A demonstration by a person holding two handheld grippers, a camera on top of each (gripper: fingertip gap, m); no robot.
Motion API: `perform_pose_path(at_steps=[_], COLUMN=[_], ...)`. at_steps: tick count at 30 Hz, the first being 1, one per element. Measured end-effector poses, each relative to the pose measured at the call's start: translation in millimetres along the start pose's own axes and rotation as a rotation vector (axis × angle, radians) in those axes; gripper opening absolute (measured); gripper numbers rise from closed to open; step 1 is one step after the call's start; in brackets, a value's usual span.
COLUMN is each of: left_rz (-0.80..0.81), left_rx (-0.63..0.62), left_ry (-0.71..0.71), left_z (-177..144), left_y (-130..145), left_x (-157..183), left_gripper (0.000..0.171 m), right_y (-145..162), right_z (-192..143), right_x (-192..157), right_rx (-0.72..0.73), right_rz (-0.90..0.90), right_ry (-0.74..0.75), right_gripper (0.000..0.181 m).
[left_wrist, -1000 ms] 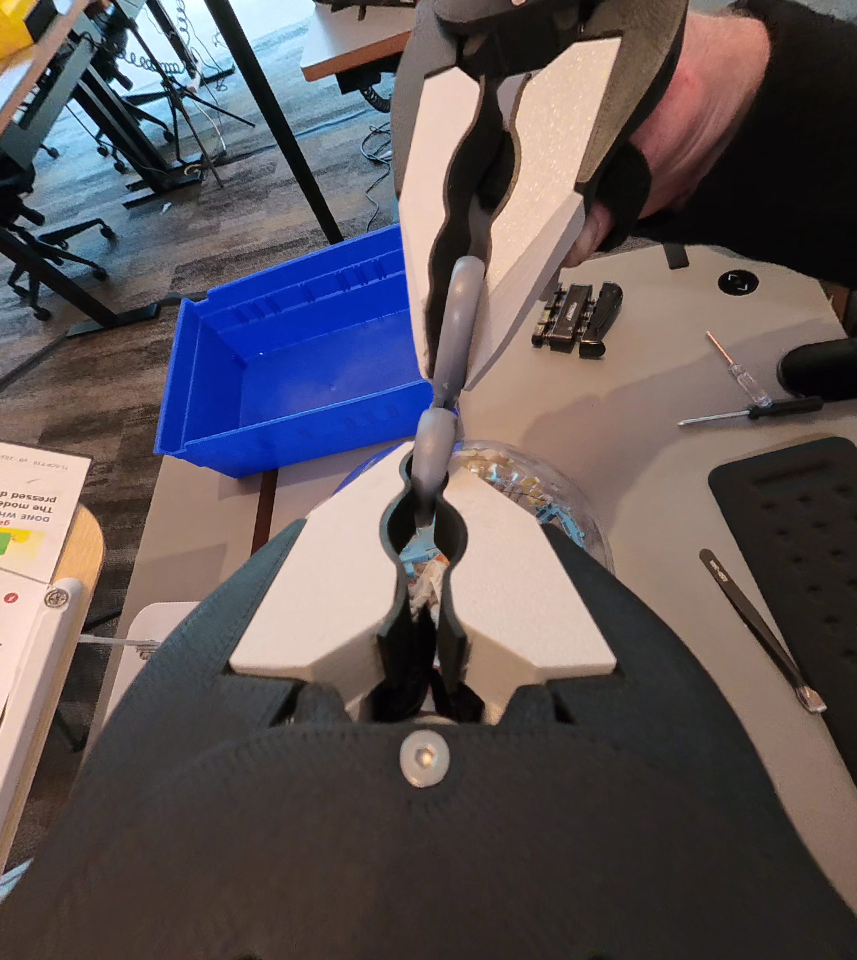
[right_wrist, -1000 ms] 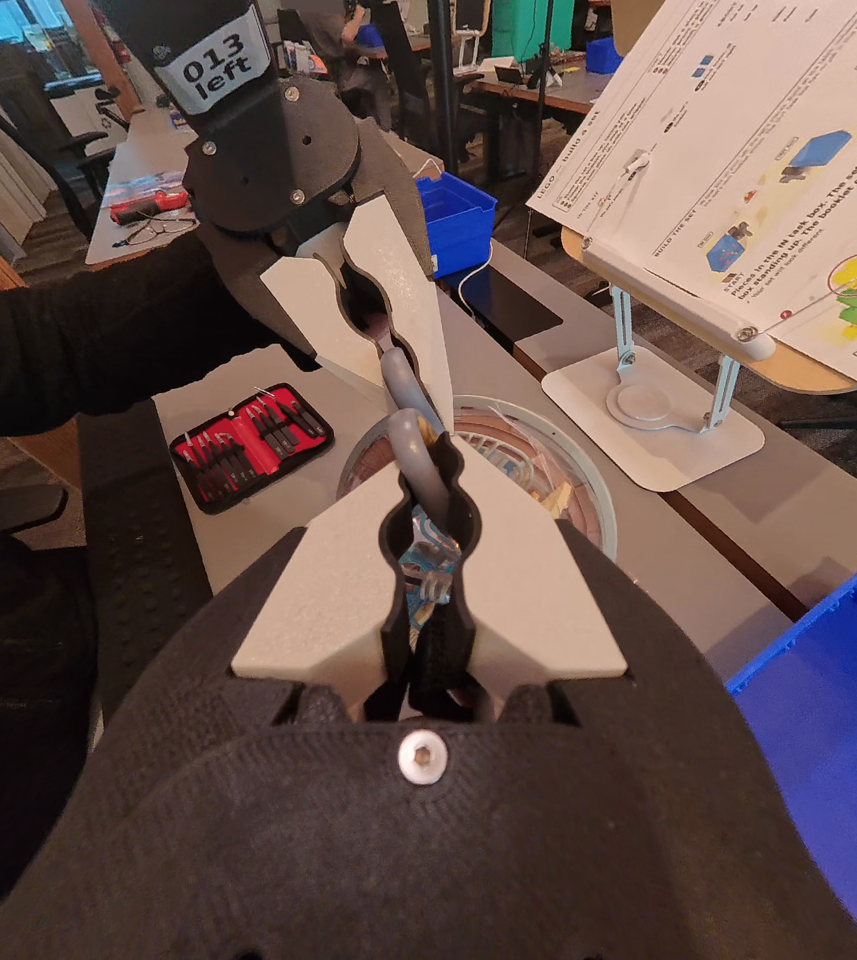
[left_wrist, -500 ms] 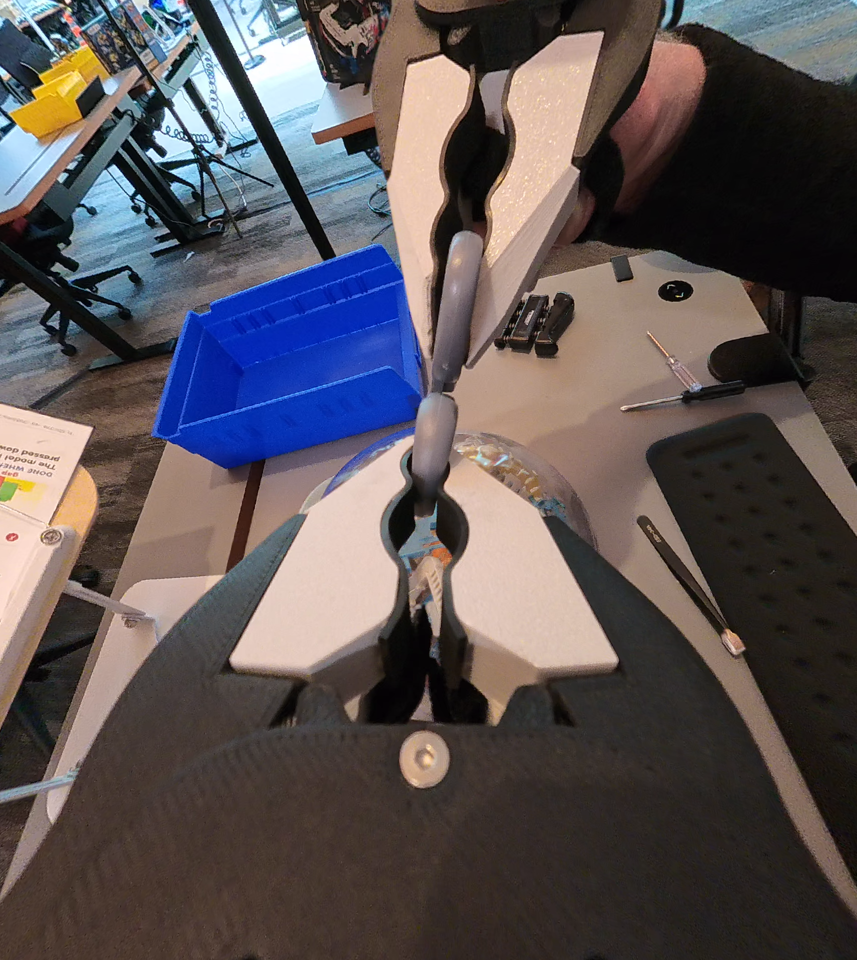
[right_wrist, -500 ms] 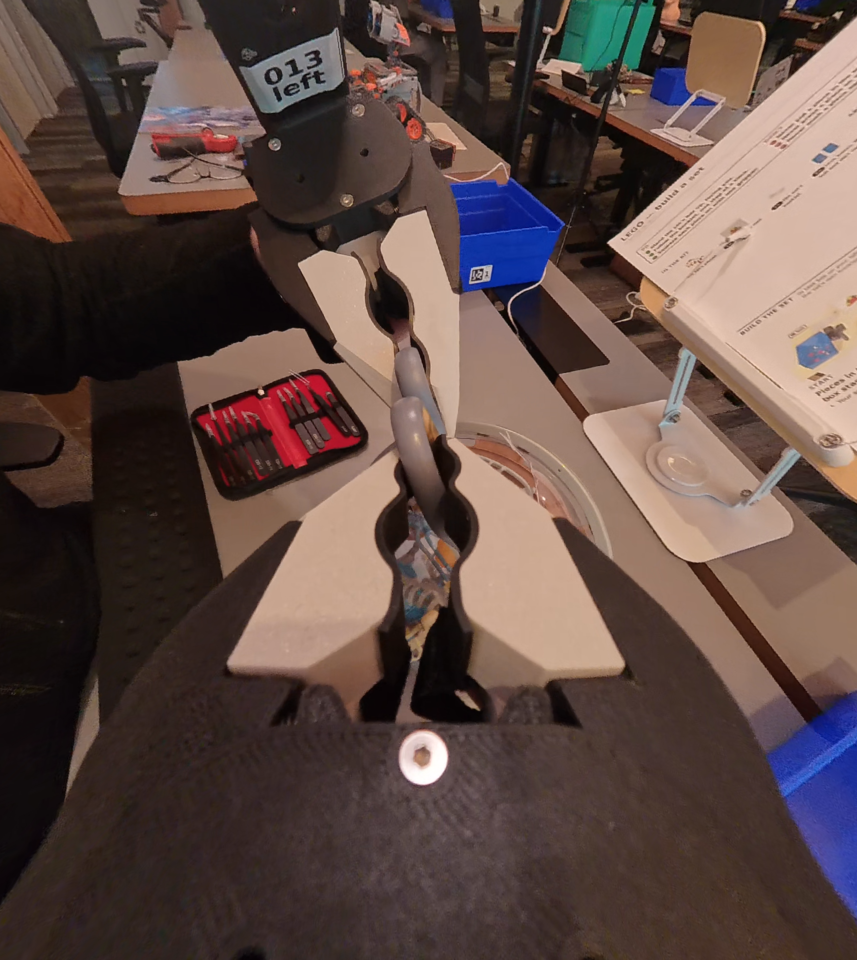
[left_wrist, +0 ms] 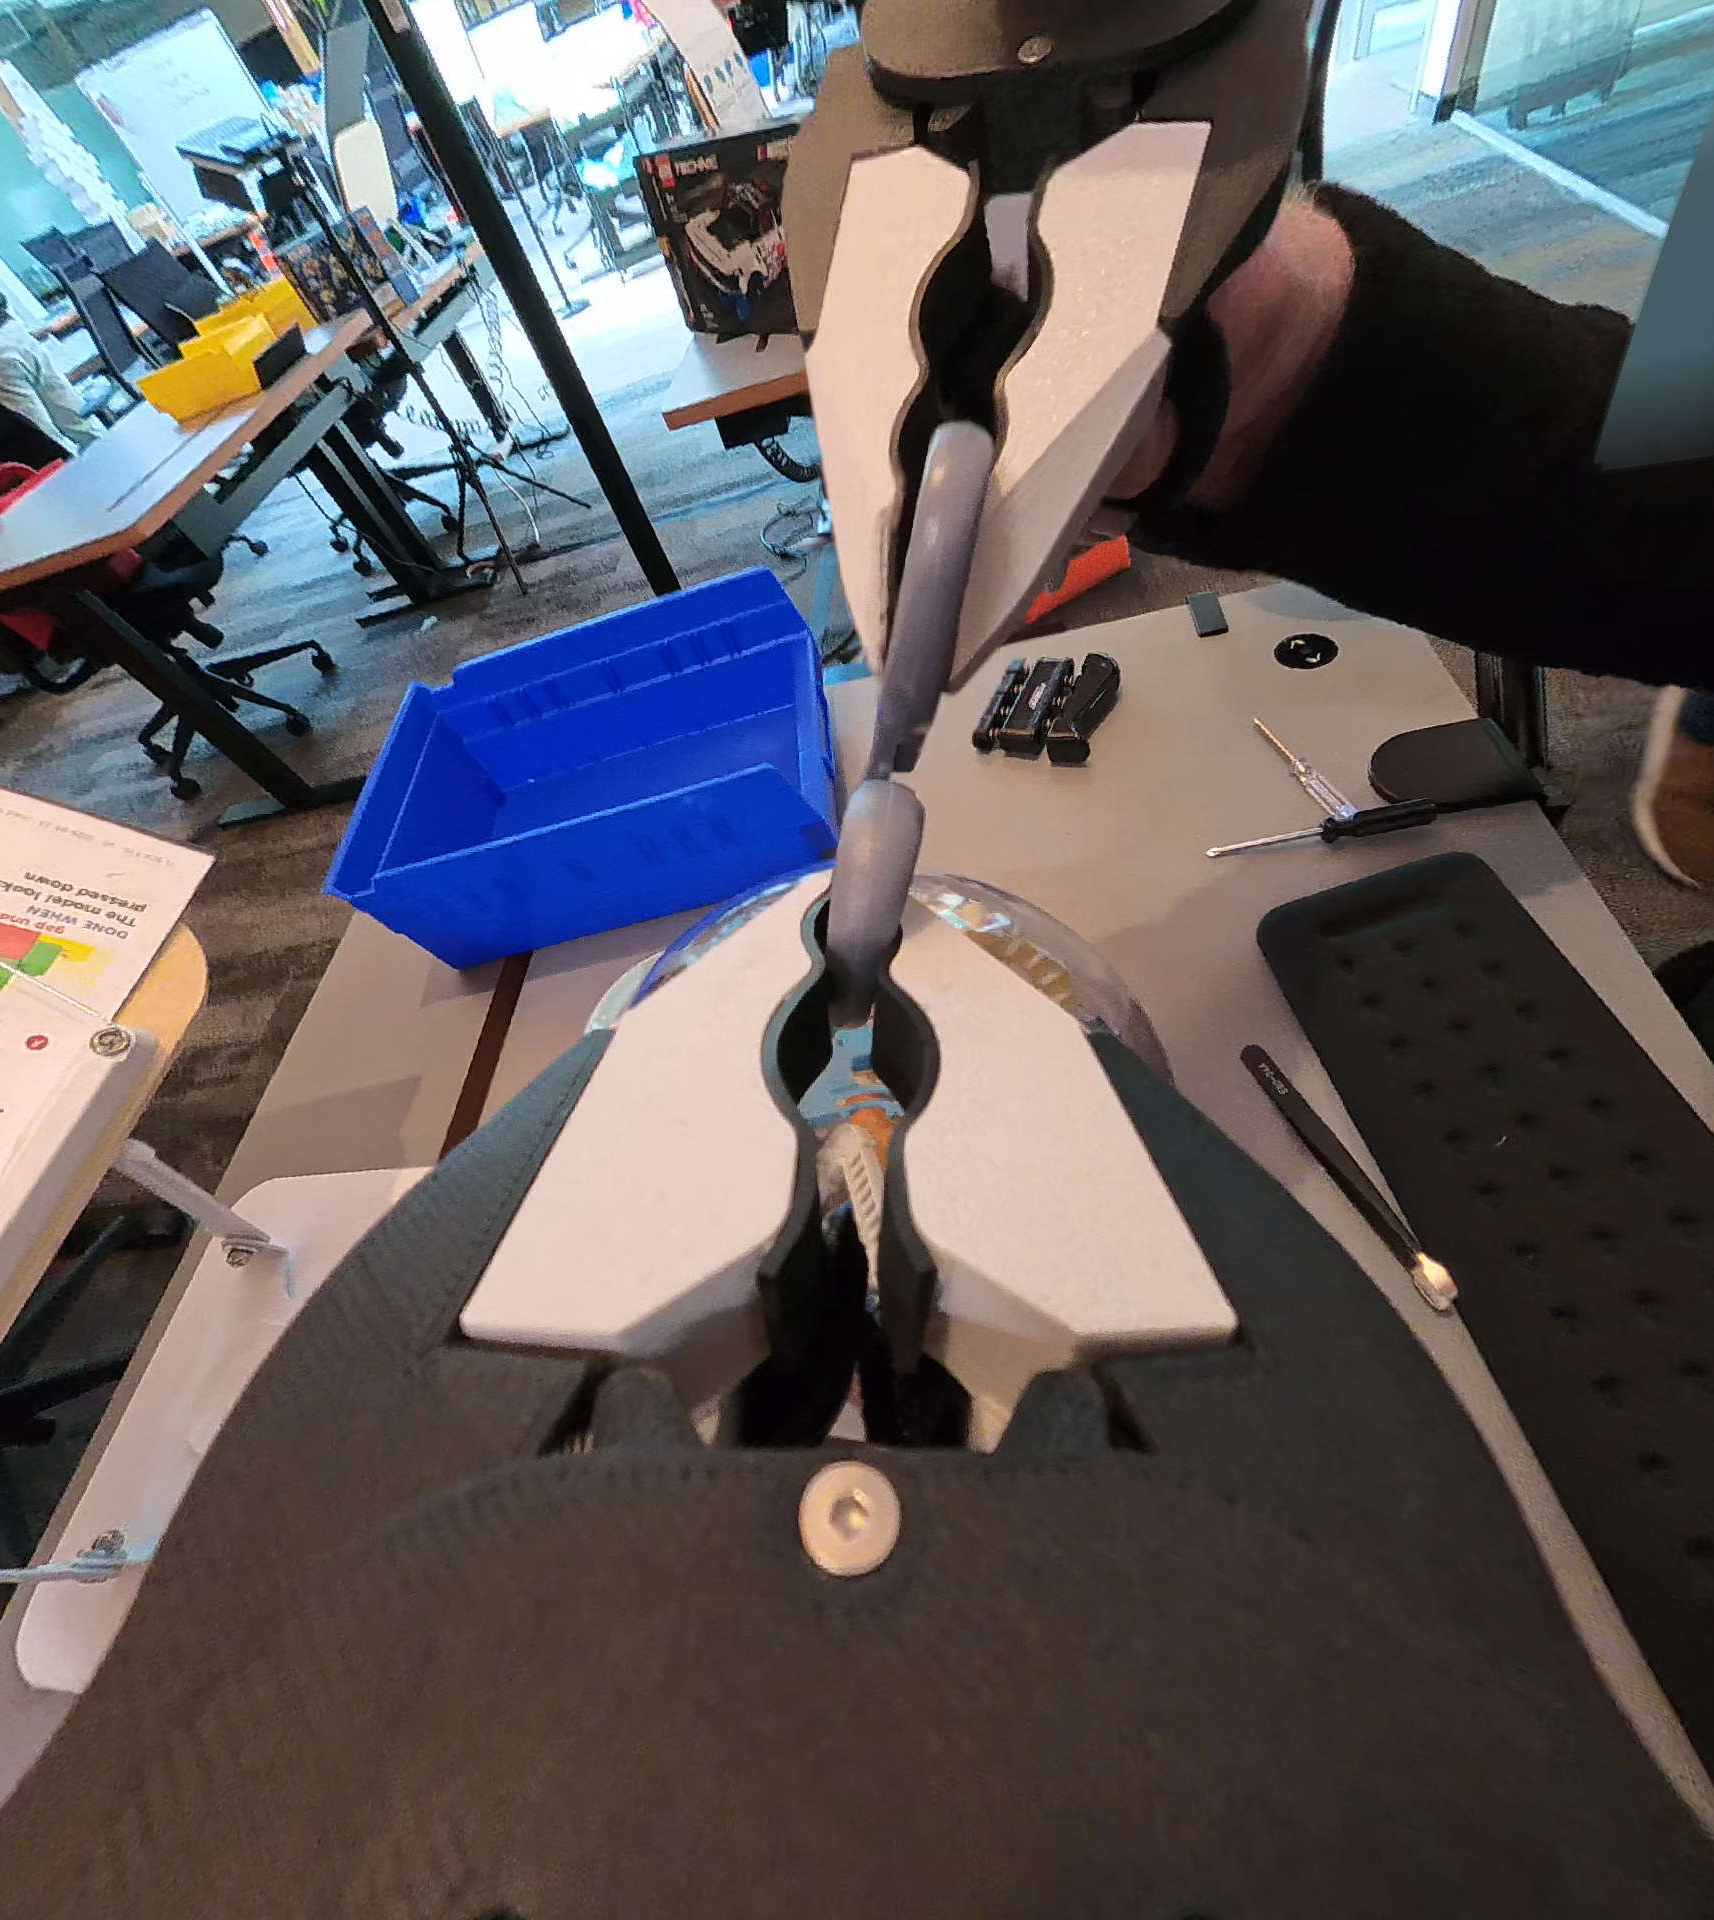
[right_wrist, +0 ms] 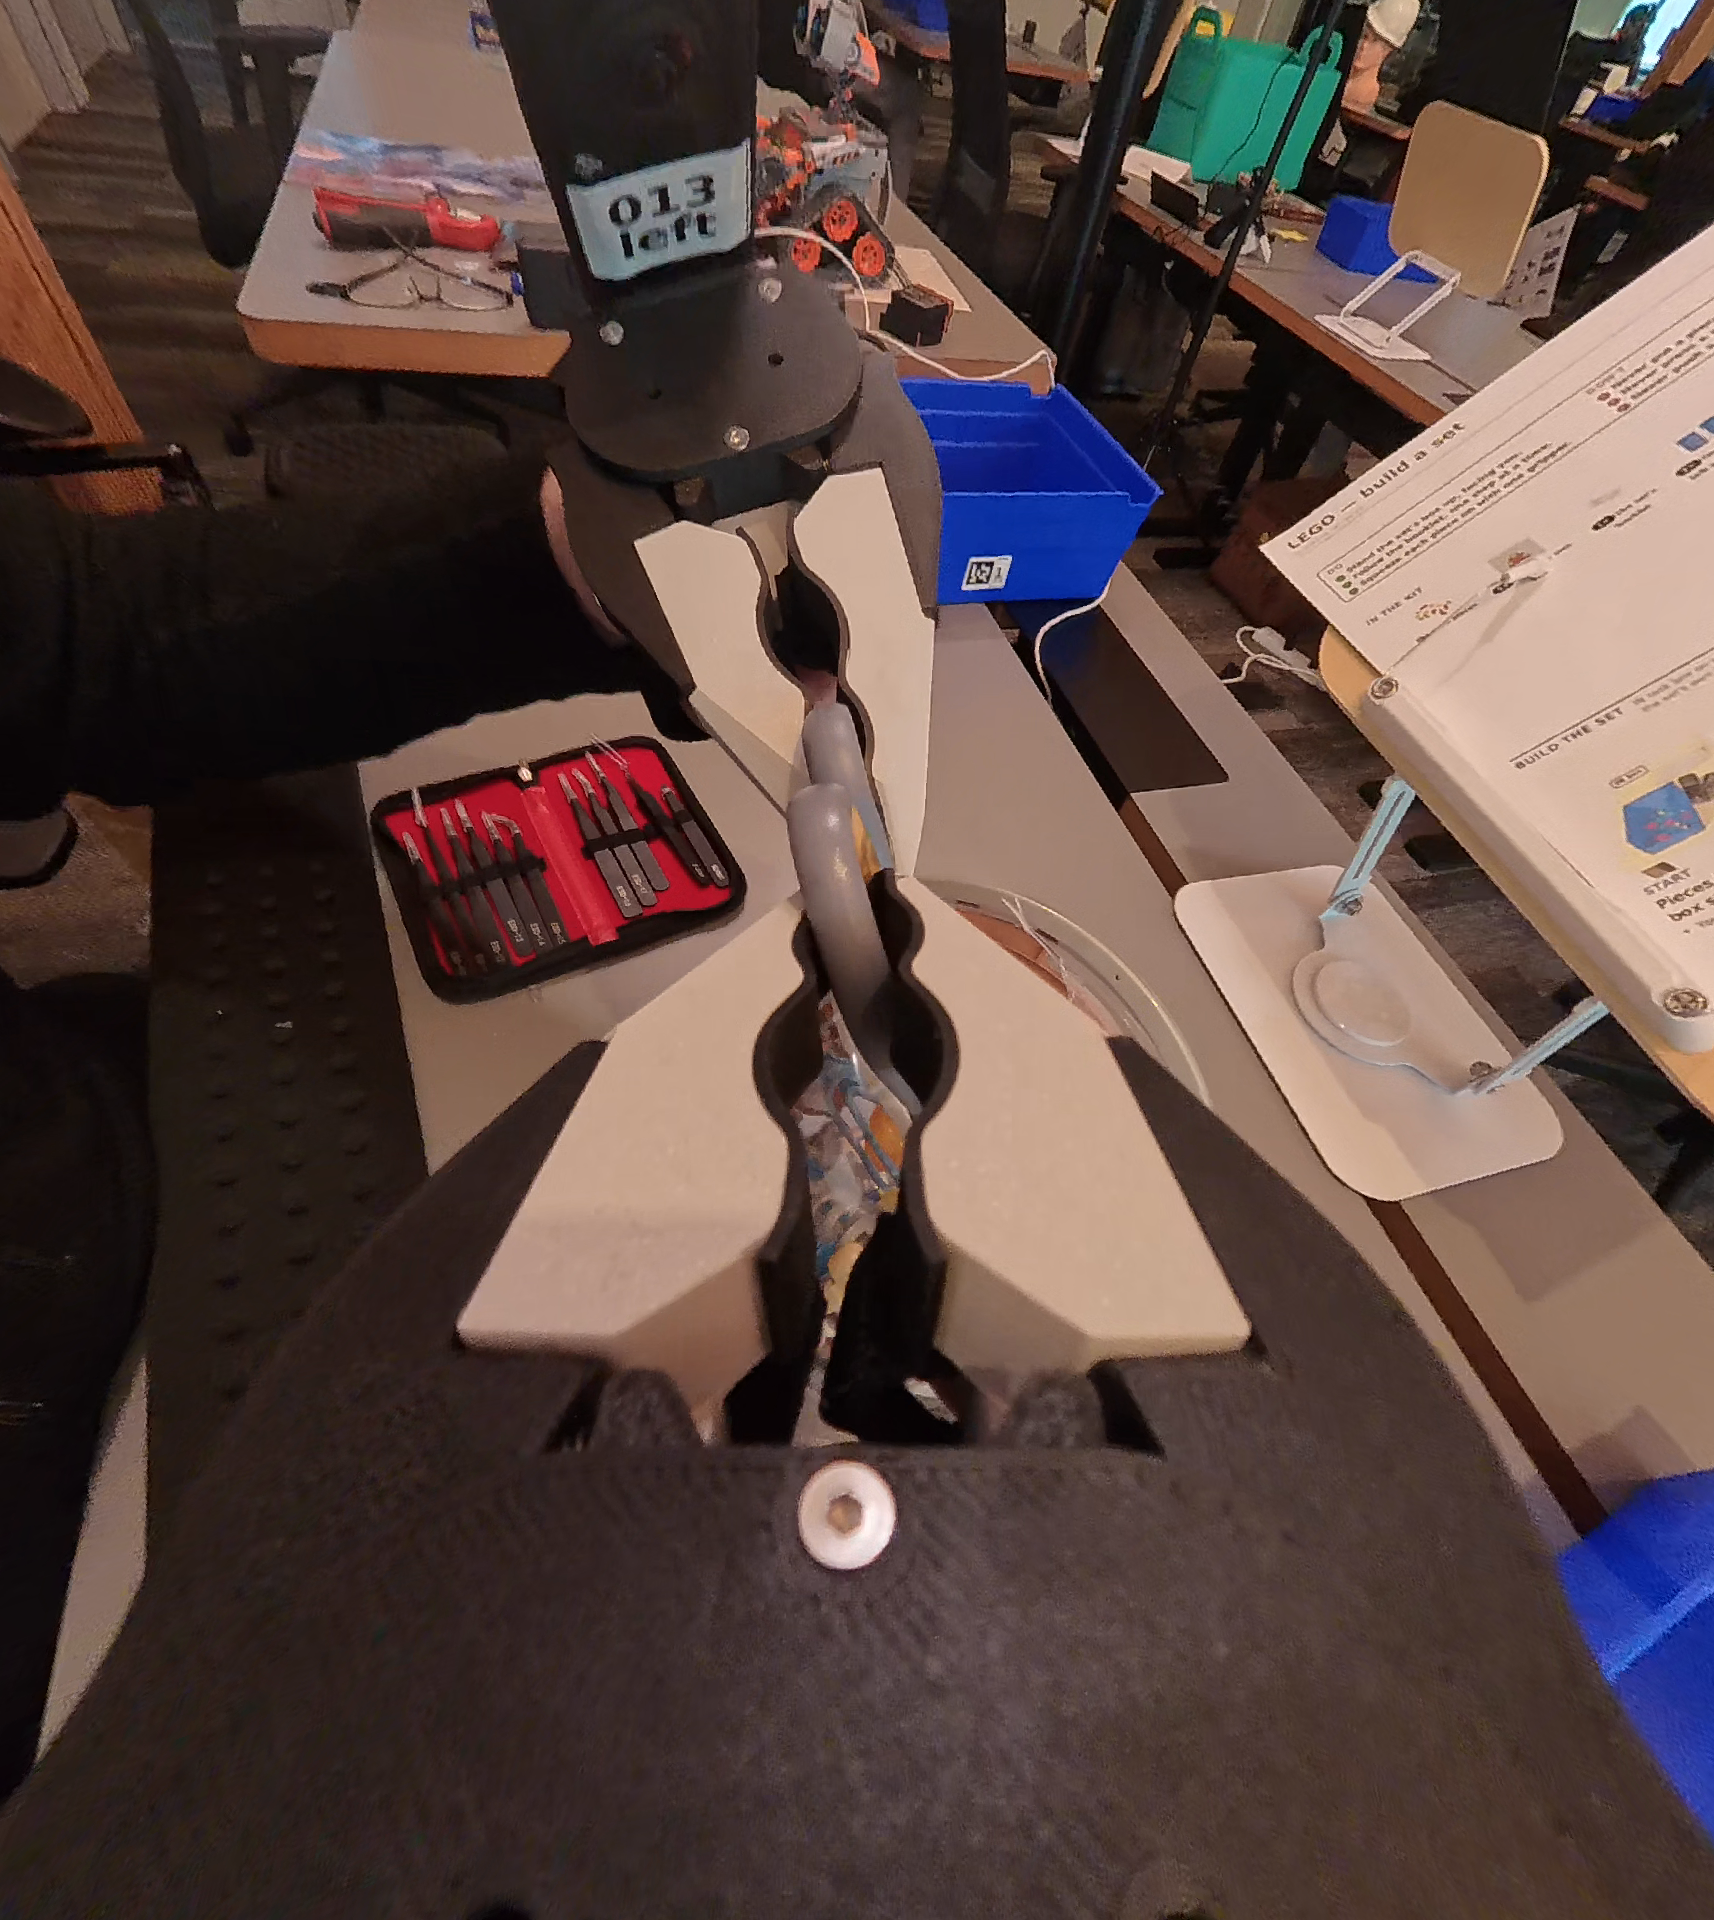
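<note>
A grey two-handled tool hangs between the grippers, above a clear round bowl [left_wrist: 1092,987] of colourful small pieces on the grey table. My left gripper [left_wrist: 858,914] is shut on the lower grey handle [left_wrist: 874,842]. My right gripper [left_wrist: 910,665] comes down from above, held by a hand in a black sleeve, and is shut on the other grey handle [left_wrist: 941,520]. In the right wrist view my right gripper [right_wrist: 853,894] is shut on a grey loop handle [right_wrist: 832,873]. The left gripper [right_wrist: 837,769] faces it, holding its handle. The tool's working end is hidden.
A blue bin [left_wrist: 604,769] sits at the table's far left. A black mat [left_wrist: 1559,1143], tweezers [left_wrist: 1352,1174], a screwdriver [left_wrist: 1320,826] and a black bit set [left_wrist: 1045,707] lie to the right. A red tweezers case [right_wrist: 552,862] and an instruction sheet on a stand [right_wrist: 1611,675] flank the bowl. Less than 4 cm separates the two grippers' tips.
Both grippers have risen above the bowl and the views have tilted up toward the room. Each stays shut on its grey handle.
</note>
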State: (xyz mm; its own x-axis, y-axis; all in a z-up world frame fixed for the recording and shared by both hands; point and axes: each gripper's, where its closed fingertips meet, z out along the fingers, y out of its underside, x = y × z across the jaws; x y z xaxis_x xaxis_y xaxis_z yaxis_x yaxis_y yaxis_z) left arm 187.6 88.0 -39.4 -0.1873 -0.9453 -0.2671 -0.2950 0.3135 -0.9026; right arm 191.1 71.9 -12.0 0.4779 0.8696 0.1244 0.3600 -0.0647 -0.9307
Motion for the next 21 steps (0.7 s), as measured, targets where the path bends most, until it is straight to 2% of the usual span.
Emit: perform_pose_path(at_steps=[2,4,7,15,21], left_rz=[-0.038,-0.057,-0.122,-0.200,-0.241], left_rx=[0.050,0.045,0.076,-0.056,-0.060], left_ry=[-0.001,-0.022,0.020,0.059,0.058], left_z=[-5,-7,-7,11,17], left_y=[-1,8,14,30,32], left_x=[-3,-9,-10,-10,-9], left_gripper=[0.000,0.000,0.000,0.000,0.000], right_y=[-4,-5,1,32,39], right_z=[-7,-15,-21,-11,-13], right_x=[0,3,7,15,15], right_rx=[0.060,0.108,0.146,0.175,0.218], right_rz=[0.032,0.070,0.097,0.206,0.239], right_ry=[-0.023,-0.039,-0.048,-0.071,-0.077], right_gripper=[0.003,0.002,0.001,0.001,0.001])
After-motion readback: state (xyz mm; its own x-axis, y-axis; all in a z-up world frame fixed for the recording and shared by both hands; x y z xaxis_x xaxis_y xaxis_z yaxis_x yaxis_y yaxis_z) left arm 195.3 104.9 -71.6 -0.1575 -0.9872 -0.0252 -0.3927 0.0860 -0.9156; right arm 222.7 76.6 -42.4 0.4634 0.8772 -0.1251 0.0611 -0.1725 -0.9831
